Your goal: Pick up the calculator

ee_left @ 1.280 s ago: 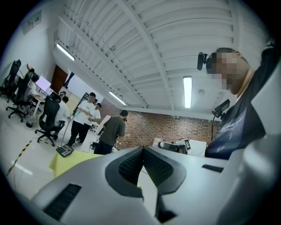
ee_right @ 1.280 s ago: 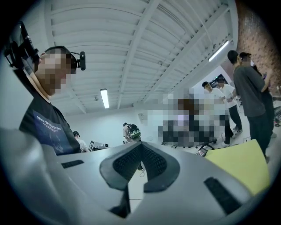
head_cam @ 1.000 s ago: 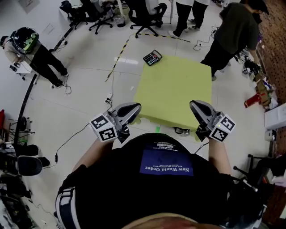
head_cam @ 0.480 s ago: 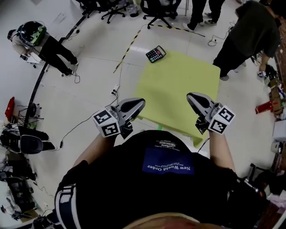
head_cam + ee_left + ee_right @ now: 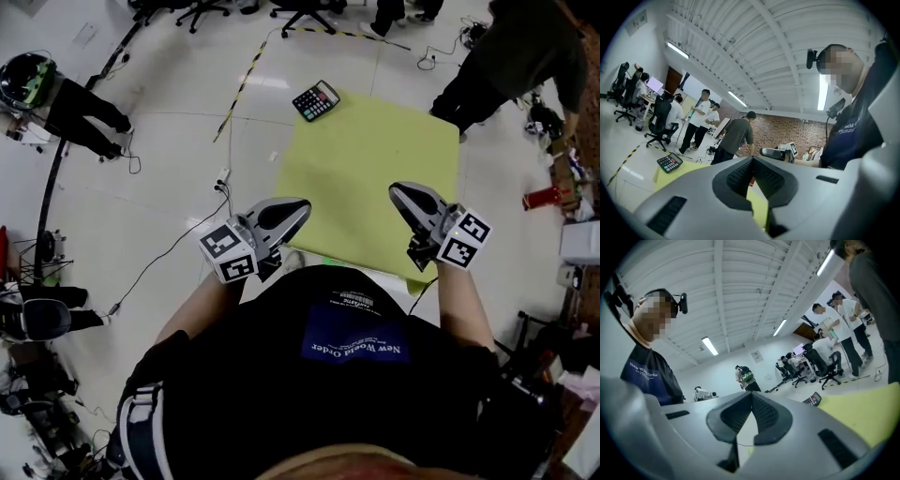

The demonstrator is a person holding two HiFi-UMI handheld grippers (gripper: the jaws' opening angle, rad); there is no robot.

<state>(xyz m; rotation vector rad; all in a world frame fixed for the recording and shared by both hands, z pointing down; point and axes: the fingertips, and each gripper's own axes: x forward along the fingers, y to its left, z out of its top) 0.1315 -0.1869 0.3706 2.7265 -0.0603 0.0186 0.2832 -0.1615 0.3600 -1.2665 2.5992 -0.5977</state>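
Note:
The black calculator [image 5: 315,99] lies tilted on the far left corner of the yellow-green table [image 5: 375,178], partly over its edge. My left gripper [image 5: 302,206] is at the table's near left corner, shut, with nothing in it. My right gripper [image 5: 397,191] hovers over the near right part of the table, also shut and empty. Both are far from the calculator and point towards each other. The left gripper view shows the calculator [image 5: 670,162] off to the left beyond the closed pads [image 5: 740,177]. It appears small in the right gripper view [image 5: 813,400], right of the closed pads [image 5: 764,413].
A person [image 5: 511,56] bends beside the table's far right corner. Another person with a helmet [image 5: 56,94] stands at far left. Office chairs [image 5: 300,11], floor cables [image 5: 159,262] and striped tape [image 5: 239,84] surround the table. Clutter and a red object [image 5: 542,197] sit at right.
Both grippers have moved forward and slightly down, from in front of the table's near edge to over it. Both stayed shut. The calculator has not moved on the table.

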